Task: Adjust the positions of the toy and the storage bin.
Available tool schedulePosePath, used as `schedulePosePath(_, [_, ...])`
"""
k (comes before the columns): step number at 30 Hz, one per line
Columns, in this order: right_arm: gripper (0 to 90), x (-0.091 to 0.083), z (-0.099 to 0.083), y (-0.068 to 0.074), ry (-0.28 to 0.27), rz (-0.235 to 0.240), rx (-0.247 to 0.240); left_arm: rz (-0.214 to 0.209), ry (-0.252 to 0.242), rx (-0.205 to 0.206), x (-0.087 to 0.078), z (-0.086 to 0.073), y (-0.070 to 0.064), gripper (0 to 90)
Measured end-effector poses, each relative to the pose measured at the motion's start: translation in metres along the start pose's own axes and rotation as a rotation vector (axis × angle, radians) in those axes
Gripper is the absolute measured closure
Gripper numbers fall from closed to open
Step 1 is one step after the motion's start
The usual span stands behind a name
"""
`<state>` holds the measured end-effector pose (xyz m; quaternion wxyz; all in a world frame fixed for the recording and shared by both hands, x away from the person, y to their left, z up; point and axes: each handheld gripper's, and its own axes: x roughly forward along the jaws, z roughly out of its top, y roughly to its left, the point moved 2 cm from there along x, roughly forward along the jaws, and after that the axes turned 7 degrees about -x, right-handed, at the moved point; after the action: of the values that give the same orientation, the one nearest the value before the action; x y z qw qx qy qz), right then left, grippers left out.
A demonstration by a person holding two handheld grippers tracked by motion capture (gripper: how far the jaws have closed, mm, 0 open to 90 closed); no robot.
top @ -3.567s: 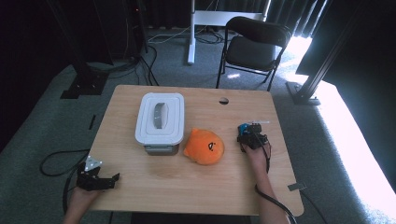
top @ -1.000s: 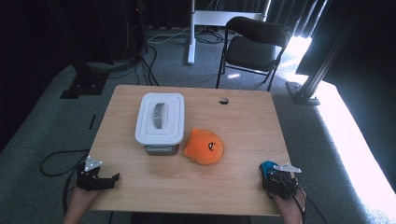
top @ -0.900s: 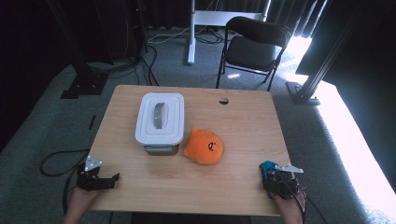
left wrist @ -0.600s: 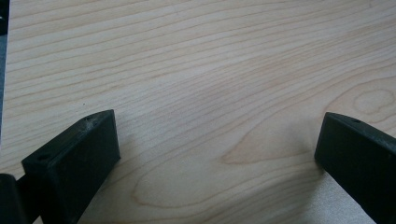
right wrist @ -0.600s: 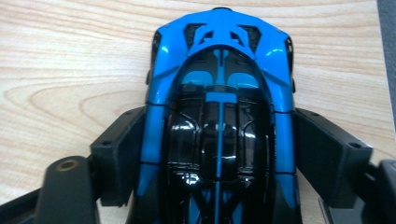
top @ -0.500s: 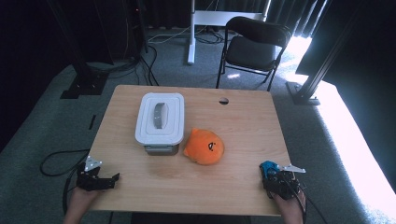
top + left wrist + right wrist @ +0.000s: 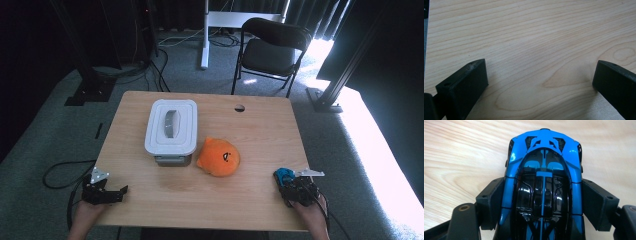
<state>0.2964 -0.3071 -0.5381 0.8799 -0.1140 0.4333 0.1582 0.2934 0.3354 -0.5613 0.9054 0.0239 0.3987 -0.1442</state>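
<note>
A blue and black toy car [image 7: 543,182] lies between the jaws of my right gripper [image 7: 544,205], which press on both its sides. In the high view the right gripper [image 7: 294,189] rests at the table's front right corner, the blue toy car [image 7: 285,175] at its tip. My left gripper [image 7: 111,192] sits at the front left corner, open. In the left gripper view its jaws stand wide apart over bare wood [image 7: 536,50]. An orange plush toy [image 7: 219,156] lies mid-table beside a white lidded box [image 7: 171,125].
The wooden table [image 7: 260,125] has a small round hole [image 7: 239,107] near its far edge. A black folding chair [image 7: 269,47] stands behind the table. Cables trail on the grey carpet at the left.
Since 3.6 s ago my right gripper has come from beside the plush toy back to the front right corner with the toy car. Over the last second nothing has moved.
</note>
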Motion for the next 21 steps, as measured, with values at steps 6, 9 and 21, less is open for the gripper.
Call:
schedulePosePath(6, [25.1,-0.002,0.024,0.013,-0.058,0.163,-0.216,0.0,-0.001,-0.001,0.0,0.0,0.0,0.2])
schedulePosePath(9, [25.1,-0.001,0.027,0.018,-0.039,0.206,-0.268,0.0,-0.001,-0.001,0.0,0.0,0.0,0.2])
schedulePosePath(21, [25.1,0.005,0.017,0.012,0.007,0.226,-0.297,0.0,-0.001,-0.001,0.0,0.0,0.0,0.2])
